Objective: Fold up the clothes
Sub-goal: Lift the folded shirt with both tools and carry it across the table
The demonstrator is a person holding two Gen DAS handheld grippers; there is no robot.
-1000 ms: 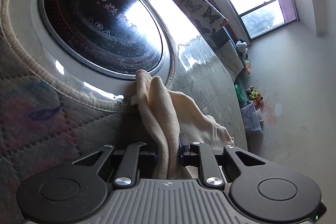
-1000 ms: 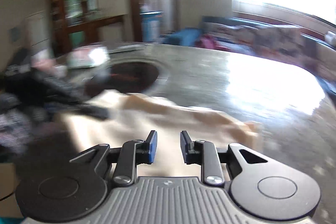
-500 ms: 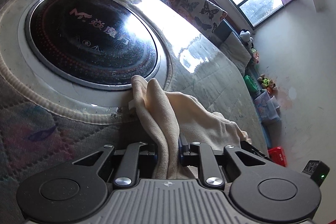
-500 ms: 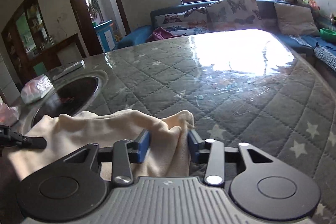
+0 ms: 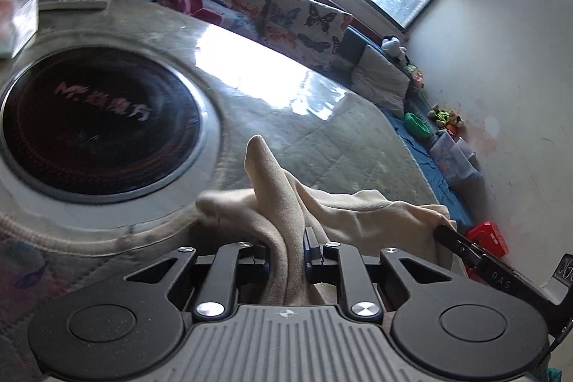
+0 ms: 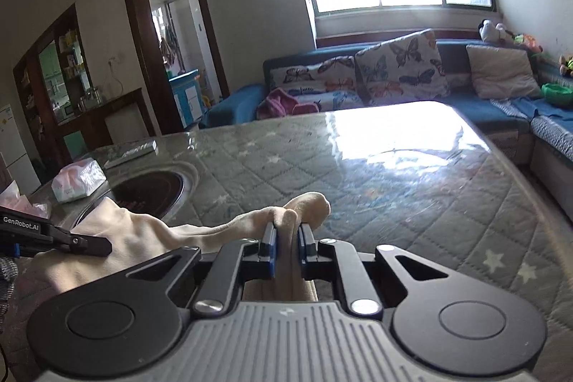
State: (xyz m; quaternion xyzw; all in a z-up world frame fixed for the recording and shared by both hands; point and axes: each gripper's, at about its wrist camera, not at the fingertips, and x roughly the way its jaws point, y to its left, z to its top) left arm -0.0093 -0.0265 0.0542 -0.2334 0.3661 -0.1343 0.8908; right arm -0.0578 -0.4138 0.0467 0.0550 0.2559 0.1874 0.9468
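The left claw (image 5: 285, 253) is pinched tight on a bunch of the cream cloth (image 5: 343, 213). The cloth pokes up between its two fingers like a little soft horn. The right claw (image 6: 286, 247) has just been closing, and now it squeezes another bunch of the same cloth (image 6: 150, 231) between its blue pads (image 6: 269, 247).

So both claws hold the cloth, one at each end. It hangs between them in a loose, wrinkly droop, near the front edge of the tabletop (image 6: 376, 174). I cannot tell how much of it rests on the tabletop. In the right claw's view the left claw (image 6: 57, 238) sticks in from the left side, over the cloth.

I think the folding has only just begun. The cloth is grabbed, but no neat fold shows yet. It is not flat and not smooth. I think it needs pulling straight, laying down and folding over.

Just past the cloth, on the left, a round black cooker plate (image 5: 96, 127) is sunk into the tabletop. Farther left sits a pack of tissues (image 6: 78, 179), closed as far as I can see. Beyond it lies a flat grey remote (image 6: 132, 151). On the blue sofa (image 6: 501, 110) far to the right is a green bowl (image 6: 557, 93); I cannot see what is in it.
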